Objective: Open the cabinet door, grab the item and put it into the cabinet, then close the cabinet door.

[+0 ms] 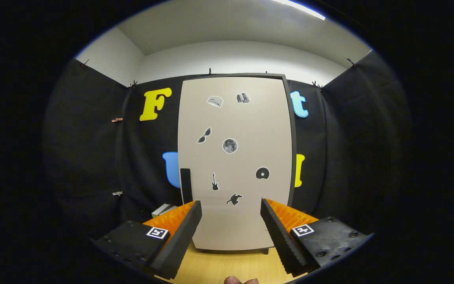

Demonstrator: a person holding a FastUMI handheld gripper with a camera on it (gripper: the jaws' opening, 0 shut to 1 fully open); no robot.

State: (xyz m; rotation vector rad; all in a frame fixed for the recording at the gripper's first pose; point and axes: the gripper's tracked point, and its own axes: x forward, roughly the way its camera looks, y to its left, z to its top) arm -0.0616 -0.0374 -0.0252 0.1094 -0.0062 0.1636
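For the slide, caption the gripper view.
Open gripper facing the closed cabinet door, its handle beyond the left finger, on a wooden table.

Black cloth walls (93,150) clipped to pale room walls (227,59) enclose a wooden table (227,266) beneath a ceiling light (302,8).

cam: riding on my gripper (231,209), looking forward along its spread fingers | facing: I'm pointing it level, square at the closed cabinet door (235,157) | range: near, door spanning between and beyond the fingers, tabletop (227,268) just below
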